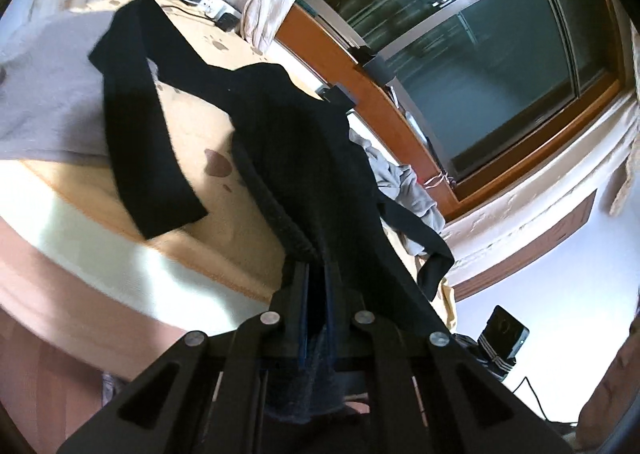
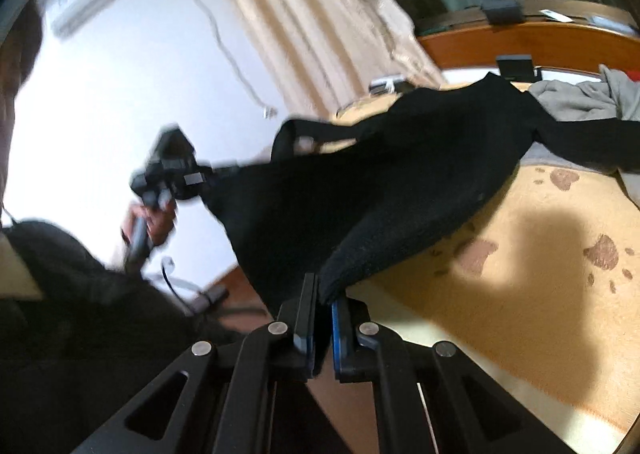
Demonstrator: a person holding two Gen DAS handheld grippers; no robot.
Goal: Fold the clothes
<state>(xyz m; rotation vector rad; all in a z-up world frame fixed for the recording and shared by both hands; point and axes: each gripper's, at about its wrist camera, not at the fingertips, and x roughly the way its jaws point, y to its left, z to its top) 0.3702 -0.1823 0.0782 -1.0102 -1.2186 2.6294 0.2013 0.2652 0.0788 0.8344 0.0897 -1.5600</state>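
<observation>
A black knitted garment [image 1: 304, 142] hangs stretched above the bed between both grippers. My left gripper [image 1: 316, 266] is shut on its ribbed edge, and one long sleeve [image 1: 140, 134] trails down onto the blanket. In the right wrist view my right gripper [image 2: 324, 294] is shut on another edge of the same garment [image 2: 360, 190]. The left gripper [image 2: 210, 174] shows there too, blurred, held by a hand [image 2: 152, 222] and pinching the cloth's far-left end. The other sleeve [image 2: 592, 142] lies across the bed at the right.
The bed carries a beige blanket with brown paw prints [image 2: 520, 274]. A crumpled grey garment [image 2: 572, 98] lies near the wooden window sill [image 1: 384, 102]. Grey cloth [image 1: 48, 94] covers the bed's far left. A power strip [image 1: 200, 0] lies by the curtain [image 2: 320, 14].
</observation>
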